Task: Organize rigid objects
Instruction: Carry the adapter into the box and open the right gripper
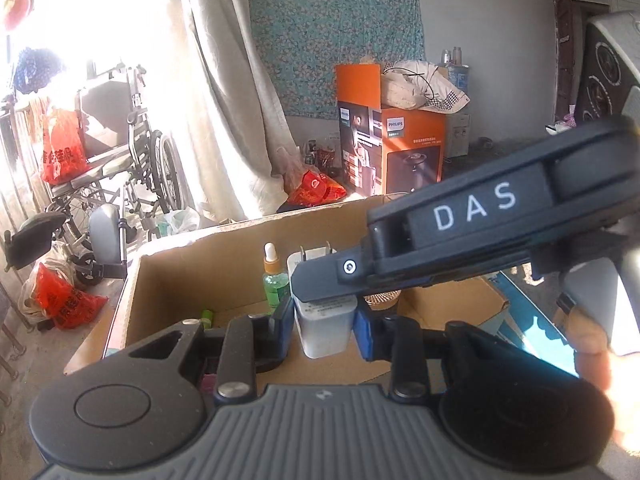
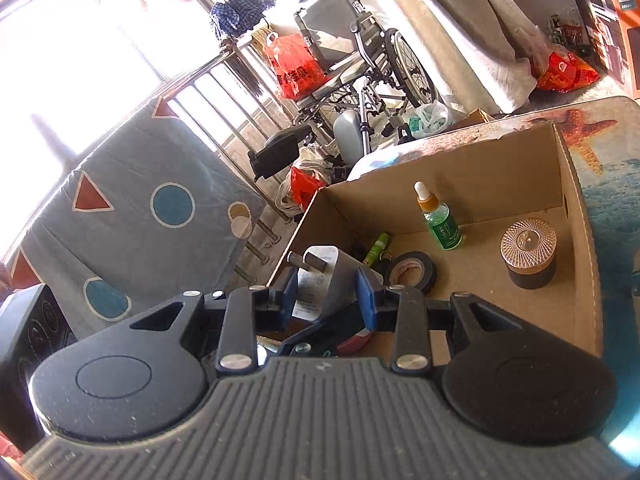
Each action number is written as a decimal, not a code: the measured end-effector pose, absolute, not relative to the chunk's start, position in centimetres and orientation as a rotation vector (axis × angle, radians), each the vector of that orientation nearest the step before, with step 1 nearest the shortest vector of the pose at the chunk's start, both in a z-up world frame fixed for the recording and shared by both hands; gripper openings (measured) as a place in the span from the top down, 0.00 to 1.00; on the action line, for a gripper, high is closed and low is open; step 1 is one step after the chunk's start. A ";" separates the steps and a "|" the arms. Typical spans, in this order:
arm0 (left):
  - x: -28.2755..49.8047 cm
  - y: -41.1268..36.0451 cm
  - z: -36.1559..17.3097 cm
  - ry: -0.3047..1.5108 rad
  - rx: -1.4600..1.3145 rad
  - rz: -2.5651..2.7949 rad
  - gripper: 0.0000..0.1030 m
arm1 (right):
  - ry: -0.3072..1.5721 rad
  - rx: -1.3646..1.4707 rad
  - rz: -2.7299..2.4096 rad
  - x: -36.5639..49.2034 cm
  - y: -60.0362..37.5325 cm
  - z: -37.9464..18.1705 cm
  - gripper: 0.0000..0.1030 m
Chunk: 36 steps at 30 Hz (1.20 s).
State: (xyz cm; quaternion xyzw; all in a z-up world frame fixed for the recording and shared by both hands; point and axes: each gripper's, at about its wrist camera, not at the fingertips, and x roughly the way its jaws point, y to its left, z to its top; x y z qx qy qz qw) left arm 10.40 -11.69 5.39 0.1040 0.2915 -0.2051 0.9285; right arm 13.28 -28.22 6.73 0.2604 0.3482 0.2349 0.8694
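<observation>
A white plug adapter (image 1: 326, 320) is clamped upright between the blue pads of my left gripper (image 1: 324, 324), prongs up, above the open cardboard box (image 1: 172, 276). My right gripper (image 2: 328, 292) also closes on the same white adapter (image 2: 332, 276) from the other side; its black body marked DAS (image 1: 476, 208) crosses the left wrist view. Inside the box stand a green dropper bottle (image 2: 440, 220), a lidded brown jar (image 2: 530, 252), a roll of black tape (image 2: 412, 272) and a small green tube (image 2: 378, 246).
The box sits on a table with a starfish-print cloth (image 2: 600, 152). A wheelchair (image 1: 120, 152), red bags (image 1: 64, 304) and an orange Philips carton (image 1: 392, 144) stand on the floor beyond. A patterned blue cover (image 2: 140, 216) hangs to the left.
</observation>
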 end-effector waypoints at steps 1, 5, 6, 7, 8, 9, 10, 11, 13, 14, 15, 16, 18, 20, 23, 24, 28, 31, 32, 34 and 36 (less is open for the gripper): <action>11.6 -11.5 4.9 0.637 0.189 -0.416 0.68 | 0.765 0.545 0.494 14.7 -28.2 6.2 0.69; 15.6 -9.7 2.3 0.800 0.053 -0.403 0.69 | 0.924 0.582 0.489 19.8 -28.0 2.9 0.68; 16.2 -9.3 1.6 0.831 0.029 -0.396 0.69 | 0.960 0.598 0.488 20.8 -27.9 1.9 0.68; 16.8 -8.9 1.1 0.856 0.009 -0.388 0.69 | 0.987 0.606 0.488 21.6 -27.9 1.3 0.68; 17.1 -8.6 0.7 0.874 -0.001 -0.380 0.69 | 1.018 0.611 0.488 22.1 -27.7 0.3 0.68; 17.3 -8.4 0.4 0.887 -0.004 -0.373 0.69 | 1.042 0.615 0.488 22.6 -27.5 -0.3 0.68; 17.4 -8.3 0.1 0.896 -0.003 -0.367 0.69 | 1.060 0.615 0.489 23.2 -27.3 -0.8 0.68; 17.9 -8.2 -0.3 0.908 0.000 -0.361 0.69 | 1.074 0.610 0.491 23.4 -27.0 -1.3 0.68; 18.3 -8.1 -0.7 0.929 0.000 -0.353 0.69 | 1.100 0.601 0.489 24.0 -26.7 -2.0 0.68; 18.6 -8.2 -0.9 0.943 -0.005 -0.350 0.69 | 1.111 0.594 0.488 24.1 -26.4 -2.2 0.68; 18.8 -8.7 -1.0 0.955 -0.011 -0.344 0.69 | 1.121 0.590 0.486 24.4 -26.2 -2.5 0.68; 19.0 -8.7 -1.1 0.965 -0.016 -0.342 0.69 | 1.132 0.583 0.484 24.6 -25.9 -2.7 0.68; 19.2 -8.9 -1.5 0.987 -0.033 -0.336 0.69 | 1.148 0.577 0.479 25.0 -25.7 -3.2 0.68; 19.3 -8.9 -1.7 0.990 -0.044 -0.341 0.69 | 1.156 0.576 0.474 25.3 -25.6 -3.5 0.68; 19.1 -9.1 -1.6 0.989 -0.041 -0.344 0.69 | 1.155 0.567 0.474 25.2 -25.9 -3.5 0.67; 19.1 -9.2 -1.5 0.986 -0.041 -0.343 0.69 | 1.155 0.566 0.472 25.1 -26.0 -3.5 0.66; 18.7 -9.4 -1.0 0.966 -0.042 -0.346 0.49 | 1.127 0.580 0.462 24.7 -26.3 -3.1 0.65; 17.7 -9.4 0.1 0.903 -0.034 -0.354 0.32 | 1.039 0.561 0.439 23.3 -26.9 -1.9 0.63; 17.1 -9.4 0.7 0.874 -0.017 -0.355 0.29 | 0.998 0.557 0.432 22.6 -27.2 -1.3 0.62; 15.9 -9.5 1.8 0.823 0.008 -0.365 0.23 | 0.929 0.586 0.423 21.1 -28.1 -0.2 0.61; 14.6 -9.4 2.9 0.783 0.018 -0.374 0.20 | 0.857 0.675 0.431 19.1 -29.4 0.8 0.60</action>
